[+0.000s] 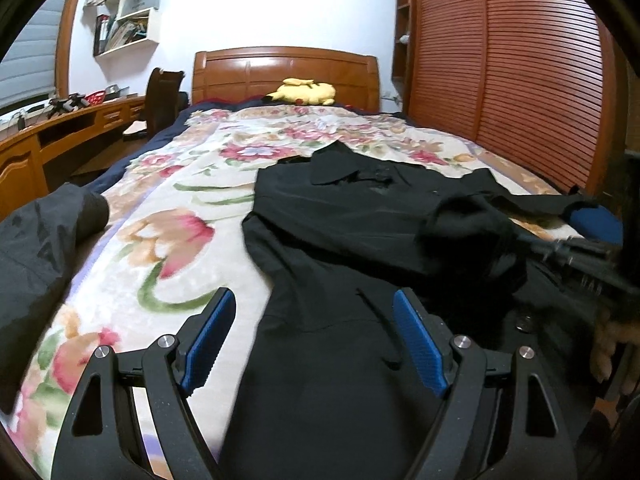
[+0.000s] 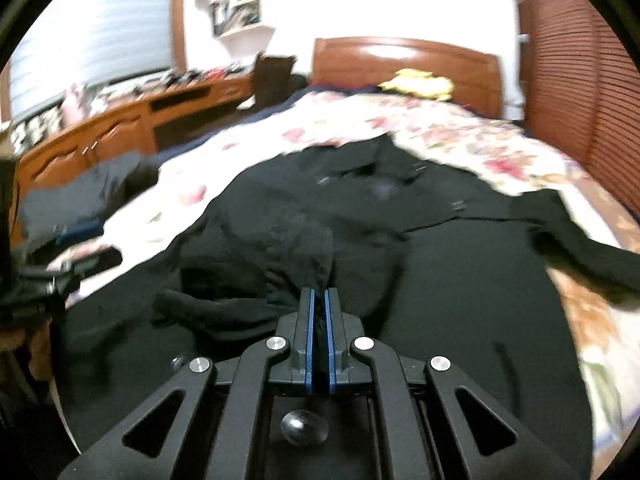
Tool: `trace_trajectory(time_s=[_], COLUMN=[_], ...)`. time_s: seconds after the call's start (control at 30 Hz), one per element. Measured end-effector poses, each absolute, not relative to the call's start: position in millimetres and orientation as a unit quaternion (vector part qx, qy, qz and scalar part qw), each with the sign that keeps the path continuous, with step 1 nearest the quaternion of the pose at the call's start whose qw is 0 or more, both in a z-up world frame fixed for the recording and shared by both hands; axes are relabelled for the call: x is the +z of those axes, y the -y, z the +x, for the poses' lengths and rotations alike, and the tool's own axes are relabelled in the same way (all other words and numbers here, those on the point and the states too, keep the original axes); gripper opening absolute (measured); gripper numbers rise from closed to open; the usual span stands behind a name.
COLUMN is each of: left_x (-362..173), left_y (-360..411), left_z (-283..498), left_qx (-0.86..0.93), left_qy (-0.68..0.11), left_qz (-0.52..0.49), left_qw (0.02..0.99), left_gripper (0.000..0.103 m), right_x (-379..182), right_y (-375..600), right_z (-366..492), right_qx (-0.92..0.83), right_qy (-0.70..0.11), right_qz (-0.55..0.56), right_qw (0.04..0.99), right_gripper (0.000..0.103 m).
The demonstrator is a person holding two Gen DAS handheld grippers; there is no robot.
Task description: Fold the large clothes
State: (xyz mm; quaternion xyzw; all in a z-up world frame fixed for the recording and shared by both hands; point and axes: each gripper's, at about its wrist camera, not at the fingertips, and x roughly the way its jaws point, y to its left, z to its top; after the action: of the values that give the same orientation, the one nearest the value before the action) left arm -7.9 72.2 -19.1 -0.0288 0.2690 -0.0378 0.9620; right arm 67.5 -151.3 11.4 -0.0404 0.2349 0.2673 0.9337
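The black coat (image 1: 360, 220) lies spread on the floral bedspread (image 1: 168, 208), collar far. The left gripper (image 1: 314, 334) hovers with jaws apart over its near hem. The right gripper (image 2: 319, 304) is clamped, seemingly on a bunched sleeve fold (image 2: 288, 248), though blur obscures it.

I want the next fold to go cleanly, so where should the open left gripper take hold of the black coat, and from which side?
Probably the coat's left edge, where it lies flat on the floral blanket. Bring the left gripper in low from the blanket side; that border is bare and unbunched. The right gripper has its jaws shut on bunched cloth of the coat.
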Motion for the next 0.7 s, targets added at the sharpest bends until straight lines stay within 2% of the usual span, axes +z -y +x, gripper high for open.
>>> trace_trajectory(time_s=[0.17,0.33,0.7], left_x=[-14,-11,-3], left_y=[-58,-54,-61], left_z=[-15,-24,-46], left_qx=[-0.052,-0.058,-0.042], left_qy=[-0.259,-0.257,-0.261], left_qz=[-0.015,-0.017,-0.014], left_qw=[0.964,0.965,0.964], left_gripper=[0.082,0.082,0.082], right_x=[16,8,23], right_y=[187,211,197], right_z=[41,29,0], right_qx=[0.197,0.155,0.225], right_qy=[-0.212,-0.230,-0.236], right_qz=[-0.008,0.006,-0.032], right_qw=[0.957,0.961,0.945], right_gripper=[0.001,0.001,0.003])
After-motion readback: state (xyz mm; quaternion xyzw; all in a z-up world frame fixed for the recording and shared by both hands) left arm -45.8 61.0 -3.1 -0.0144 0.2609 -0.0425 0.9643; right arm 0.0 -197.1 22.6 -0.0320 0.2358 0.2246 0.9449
